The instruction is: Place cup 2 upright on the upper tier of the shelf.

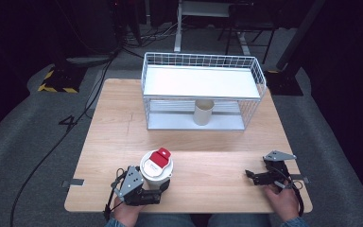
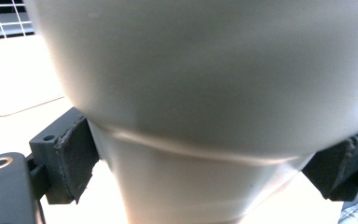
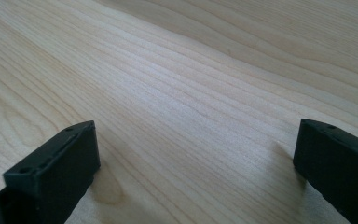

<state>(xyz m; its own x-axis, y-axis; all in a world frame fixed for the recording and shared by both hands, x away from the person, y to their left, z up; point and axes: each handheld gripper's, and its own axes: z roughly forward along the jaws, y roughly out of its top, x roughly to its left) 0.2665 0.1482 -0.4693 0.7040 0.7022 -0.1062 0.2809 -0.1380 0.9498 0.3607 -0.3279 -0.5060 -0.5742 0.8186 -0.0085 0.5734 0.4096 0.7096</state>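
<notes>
1. My left gripper (image 1: 158, 185) is closed around the lower body of the lidded cup (image 1: 156, 166), pads (image 2: 77, 156) touching both sides, at the near edge of the tabletop (image 1: 123, 123).
2. My right gripper (image 1: 254, 176) rests wide open and empty on the bare tabletop, well apart.
3. I judge the grip sits low: lift slowly, keep the cup upright.
4. Likely destination: the wire rack (image 1: 203, 90), beside the beige cup (image 1: 203, 112).

Left gripper (image 1: 163, 185): low at the near table edge — jaws pressed against both sides of something.
Right gripper (image 1: 251, 175): jaws spread wide — nothing between them, hand (image 1: 281, 198) behind.
</notes>
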